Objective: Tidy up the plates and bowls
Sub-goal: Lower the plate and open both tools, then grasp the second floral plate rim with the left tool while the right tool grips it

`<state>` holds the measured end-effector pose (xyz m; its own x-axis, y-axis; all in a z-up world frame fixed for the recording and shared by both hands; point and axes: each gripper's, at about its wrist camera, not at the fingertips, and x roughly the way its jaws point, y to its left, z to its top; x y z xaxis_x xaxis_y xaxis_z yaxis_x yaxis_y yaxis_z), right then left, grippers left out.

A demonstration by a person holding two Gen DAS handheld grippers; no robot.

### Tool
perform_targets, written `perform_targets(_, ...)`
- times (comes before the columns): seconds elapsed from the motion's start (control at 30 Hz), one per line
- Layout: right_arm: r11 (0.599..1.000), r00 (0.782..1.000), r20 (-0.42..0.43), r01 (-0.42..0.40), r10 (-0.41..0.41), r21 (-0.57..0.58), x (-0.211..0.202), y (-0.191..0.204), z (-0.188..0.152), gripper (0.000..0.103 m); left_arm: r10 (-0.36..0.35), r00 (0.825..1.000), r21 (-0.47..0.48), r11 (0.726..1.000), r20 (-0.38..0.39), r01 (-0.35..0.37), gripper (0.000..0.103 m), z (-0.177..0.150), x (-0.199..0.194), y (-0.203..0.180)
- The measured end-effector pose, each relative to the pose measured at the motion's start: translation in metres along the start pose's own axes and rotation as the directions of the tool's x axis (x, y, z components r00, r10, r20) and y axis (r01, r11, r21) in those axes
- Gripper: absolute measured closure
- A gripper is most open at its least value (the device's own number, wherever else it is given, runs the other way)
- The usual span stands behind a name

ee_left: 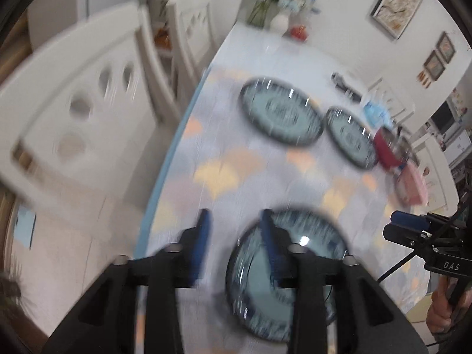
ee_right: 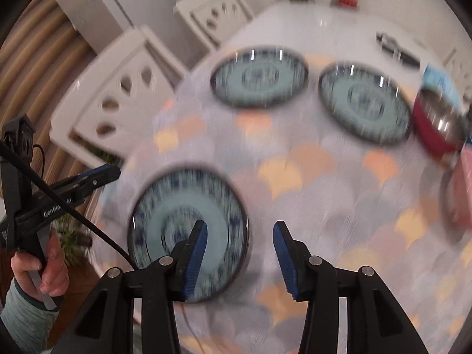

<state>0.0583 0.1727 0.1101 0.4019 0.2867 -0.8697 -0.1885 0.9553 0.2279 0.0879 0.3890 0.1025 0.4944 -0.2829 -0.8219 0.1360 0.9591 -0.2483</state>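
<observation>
Three blue patterned plates lie on the table with the scallop-print cloth (ee_right: 324, 191). The nearest plate (ee_left: 250, 289) (ee_right: 177, 206) sits close to the table's front edge, apart from the other two. My left gripper (ee_left: 236, 236) hovers over its left rim, open, nothing between the blue pads. My right gripper (ee_right: 240, 244) hangs over its right rim, also open and empty. Each gripper shows in the other's view: the right gripper (ee_left: 395, 224), the left gripper (ee_right: 109, 174). Farther back lie a second plate (ee_left: 280, 112) (ee_right: 259, 76) and a third plate (ee_left: 351, 137) (ee_right: 365, 103), side by side. A red bowl (ee_left: 386, 147) (ee_right: 436, 124) with a steel inside stands right of them.
A pink container (ee_left: 413, 183) (ee_right: 466, 183) sits at the right edge of the table. White chairs (ee_left: 88, 103) (ee_right: 118, 94) stand along the left side. A vase of flowers (ee_left: 280, 20) and a dark utensil (ee_right: 395, 48) are at the far end. Both views are motion-blurred.
</observation>
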Motion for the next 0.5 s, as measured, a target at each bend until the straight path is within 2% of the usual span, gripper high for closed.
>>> perform_targets(0.03, 1.000, 1.000, 0.025, 0.001, -0.001, 0.008, -0.005, -0.001, 0.009, 0.046, -0.002, 1.000, 0.004, 1.000, 0.025, 0.002, 0.045, 0.014, -0.002, -0.003)
perform_targets(0.07, 1.000, 0.999, 0.045, -0.001, 0.000, 0.018, -0.008, -0.003, 0.019, 0.045, -0.014, 0.999, 0.002, 1.000, 0.050, 0.014, 0.035, 0.025, -0.003, -0.004)
perform_targets(0.13, 0.999, 0.997, 0.075, -0.003, 0.000, 0.043, -0.012, -0.006, 0.038, 0.045, -0.057, 0.994, -0.002, 0.998, 0.098, 0.057, 0.035, 0.049, -0.003, -0.007)
perform_targets(0.2, 0.997, 0.996, 0.092, 0.000, -0.007, 0.080, -0.013, -0.015, 0.054, 0.045, -0.080, 0.991, -0.002, 0.997, 0.106, 0.081, 0.035, 0.070, 0.005, -0.012)
perform_targets(0.37, 0.979, 0.996, 0.091, 0.004, -0.023, 0.206, -0.001, -0.046, 0.092, 0.045, -0.081, 0.996, 0.007, 0.997, 0.044, 0.080, 0.036, 0.110, 0.047, -0.018)
perform_targets(0.5, 0.968, 0.996, 0.085, 0.018, -0.040, 0.251, 0.019, -0.072, 0.125, 0.045, -0.111, 0.994, 0.004, 0.994, -0.012, 0.111, 0.041, 0.122, 0.083, -0.018)
